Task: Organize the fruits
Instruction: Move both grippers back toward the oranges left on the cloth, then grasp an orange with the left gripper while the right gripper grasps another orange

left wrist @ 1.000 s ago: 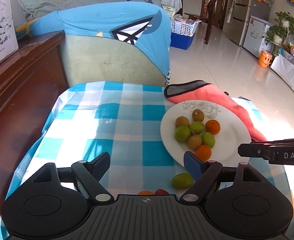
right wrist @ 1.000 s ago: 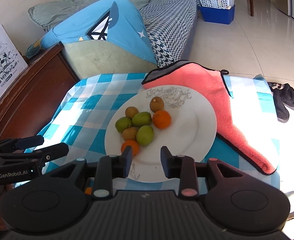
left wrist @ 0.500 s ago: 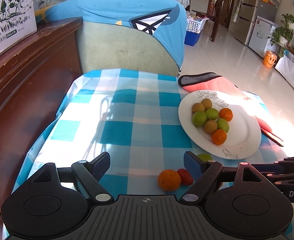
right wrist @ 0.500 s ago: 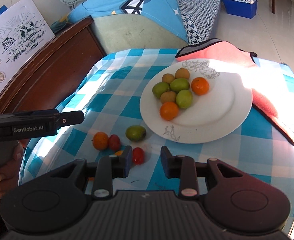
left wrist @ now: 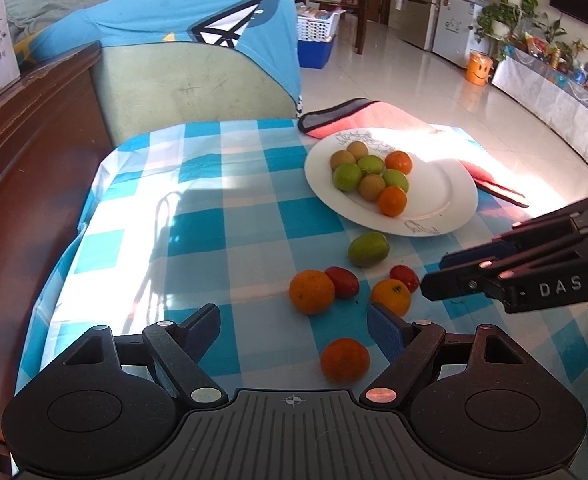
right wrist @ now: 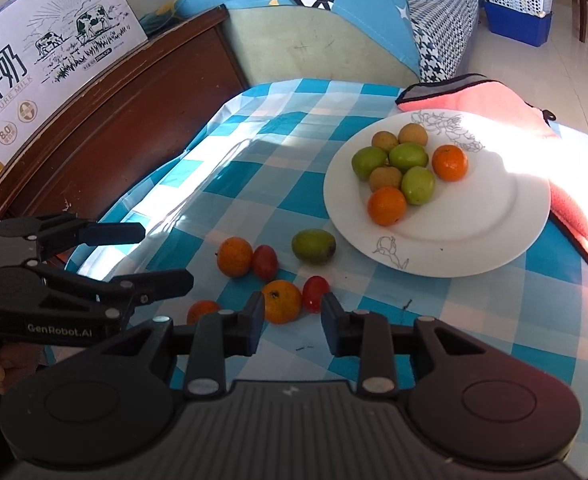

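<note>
A white plate [left wrist: 446,184] [right wrist: 494,232] on the blue checked tablecloth holds several green, brown and orange fruits. In front of it lie loose fruits: a green one [left wrist: 368,249] [right wrist: 313,245], three oranges [left wrist: 311,291] [left wrist: 391,297] [left wrist: 345,360] and two red tomatoes [left wrist: 343,281] [left wrist: 404,277]. My left gripper [left wrist: 294,330] is open and empty, just behind the nearest orange. My right gripper [right wrist: 288,314] is open and empty, with an orange [right wrist: 281,301] and a red tomato [right wrist: 315,293] just ahead of its fingertips.
A pink cloth [left wrist: 390,118] [right wrist: 494,98] lies behind and right of the plate. A dark wooden cabinet [left wrist: 22,152] with a milk carton box [right wrist: 42,68] stands at the left. A sofa with a blue cover [left wrist: 182,36] is behind the table.
Both grippers have pulled back and lowered toward the table's front. The loose fruits in front of the plate have come into view. Both stay open.
</note>
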Tool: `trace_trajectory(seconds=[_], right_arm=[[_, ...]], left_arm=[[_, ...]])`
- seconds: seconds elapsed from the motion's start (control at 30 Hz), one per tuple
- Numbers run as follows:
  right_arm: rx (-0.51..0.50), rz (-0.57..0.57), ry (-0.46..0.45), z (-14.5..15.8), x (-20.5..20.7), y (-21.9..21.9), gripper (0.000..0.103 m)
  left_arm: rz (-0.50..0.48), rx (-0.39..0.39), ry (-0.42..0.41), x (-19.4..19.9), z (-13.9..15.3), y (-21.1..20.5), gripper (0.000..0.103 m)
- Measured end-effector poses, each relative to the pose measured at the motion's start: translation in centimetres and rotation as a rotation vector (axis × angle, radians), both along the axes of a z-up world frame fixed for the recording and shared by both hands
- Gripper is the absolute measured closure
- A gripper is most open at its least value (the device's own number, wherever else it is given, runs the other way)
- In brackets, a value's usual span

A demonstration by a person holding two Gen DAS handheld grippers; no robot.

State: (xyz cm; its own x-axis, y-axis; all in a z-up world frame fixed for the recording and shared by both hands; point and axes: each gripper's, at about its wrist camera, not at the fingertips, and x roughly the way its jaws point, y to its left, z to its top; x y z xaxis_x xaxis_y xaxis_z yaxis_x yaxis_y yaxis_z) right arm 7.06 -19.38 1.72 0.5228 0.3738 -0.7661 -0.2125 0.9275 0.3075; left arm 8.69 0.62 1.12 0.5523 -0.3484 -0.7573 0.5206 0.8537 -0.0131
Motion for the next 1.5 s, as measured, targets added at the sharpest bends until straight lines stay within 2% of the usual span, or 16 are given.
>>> trace_trajectory(seconds=[0.1, 0.23, 0.77, 0.83, 0.9, 1.07, 1.2, 1.33, 1.5], right_arm=[[0.001, 0.012, 0.004, -0.2, 0.2, 0.5, 0.071], [-0.018, 0.029, 0.006, -0.6, 0.5, 1.4, 0.071], [-0.111, 0.046, 0.008, -1.8, 1.1, 3.2, 0.071], [-0.125, 0.053, 0.005, -2.0, 1.1, 3.5, 0.071], [-0.134, 0.058, 0.003, -2.1, 1.2, 3.7, 0.071], [-0.15, 0.061, 0.009, -2.5, 1.2, 4.1, 0.071], [-0.162, 0.061, 0.014, -2.7, 1.2, 4.3, 0.071], [-0.16, 0.062, 0.012, -2.8, 1.2, 4.3, 0.073], [-0.152, 0.066, 0.011, -2.8, 1.1, 4.2, 0.074]], left_arm=[[-0.064, 0.031, 0.011, -0.8, -0.8, -0.8, 0.021], [-0.119, 0.093, -0.016, -1.9, -1.9, -2.0, 0.021], [-0.082, 0.079, -0.019, -1.5, -3.2, -1.9, 0.025], [-0.078, 0.076, -0.016, -1.4, -3.3, -1.9, 0.027], [-0.077, 0.082, -0.011, -1.4, -3.4, -1.9, 0.035], [-0.066, 0.08, 0.006, -1.2, -3.8, -1.9, 0.039], [-0.064, 0.073, 0.021, -1.1, -4.0, -1.8, 0.051], [-0.063, 0.064, 0.025, -1.1, -4.1, -1.9, 0.055], [-0.075, 0.044, 0.032, -1.0, -4.1, -2.0, 0.069]])
